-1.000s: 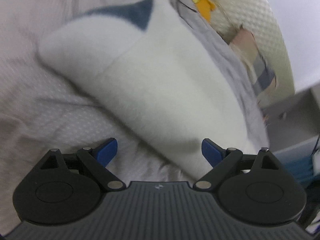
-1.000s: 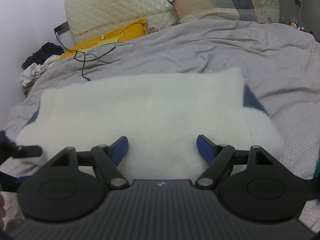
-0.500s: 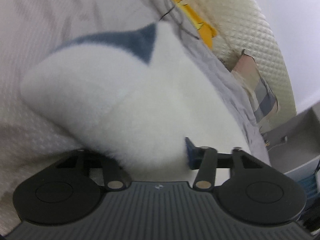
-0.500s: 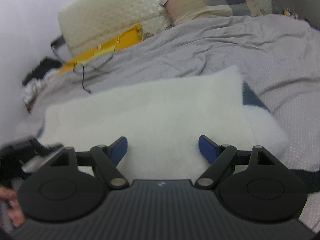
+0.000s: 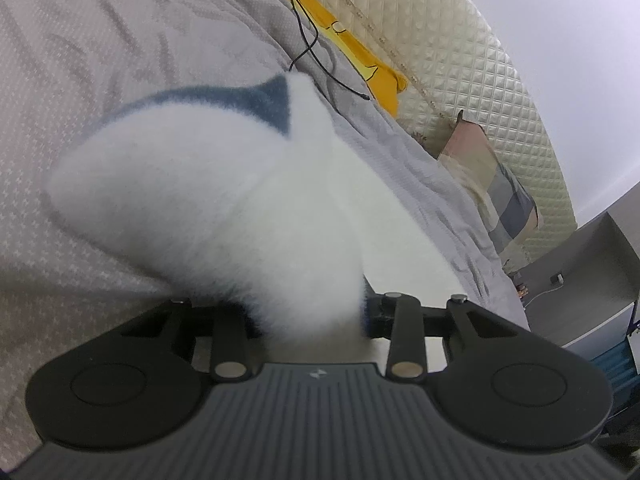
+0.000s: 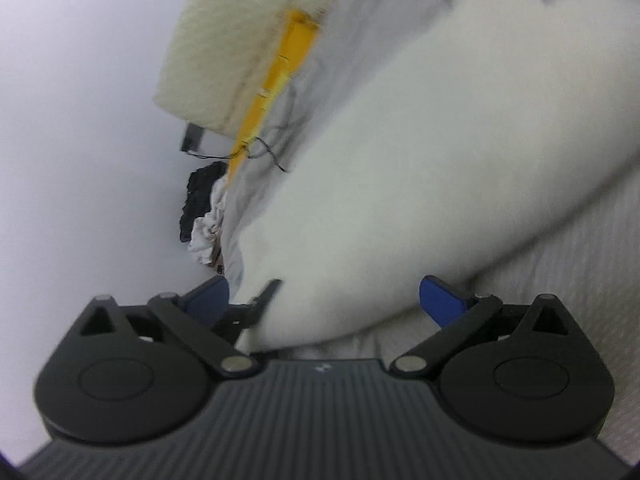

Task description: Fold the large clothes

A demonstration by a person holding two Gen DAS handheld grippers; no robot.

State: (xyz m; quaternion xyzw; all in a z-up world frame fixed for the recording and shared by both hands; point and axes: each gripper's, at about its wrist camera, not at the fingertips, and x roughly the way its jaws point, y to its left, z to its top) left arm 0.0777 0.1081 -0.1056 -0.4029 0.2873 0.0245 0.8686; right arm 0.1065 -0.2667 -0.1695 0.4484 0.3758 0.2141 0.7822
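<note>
Two grippers at one white fleece garment (image 5: pixel 248 216), half-folded on the grey bedspread (image 5: pixel 100 52).

Largest first: bedspread woven with a fine dotted texture, creased; quilted cream headboard (image 5: pixel 472 92) behind, checked pillow (image 5: pixel 500 192) and yellow cushion (image 5: pixel 360 60) against it, thin black cable (image 5: pixel 316 60) trailing across the grey cover.

Garment: thick, fuzzy pile, soft rounded edges, slate-blue panel (image 5: pixel 264 104) showing at one corner. Lies as a long slab in the right wrist view (image 6: pixel 440 160), near end just ahead of both tools.

Change over the last second: left gripper (image 5: pixel 308 316) was wide and clear of the cloth, jaws have just been closing, now clenched on a bunched corner of fleece, pile bulging up between the arms. Right gripper (image 6: pixel 324 296) rolled hard, view tilted and blurred; jaws have just been opening, now spread fully, blue pads (image 6: pixel 440 296) either side of the garment's near edge, nothing pressed. Part of the left tool visible by its left pad.

Meaning, as judgement: one corner secured, second grab pending; likely prelude to lifting the near edge for the next fold. Thick pile compresses, so risk of a shallow pinch slipping.
</note>
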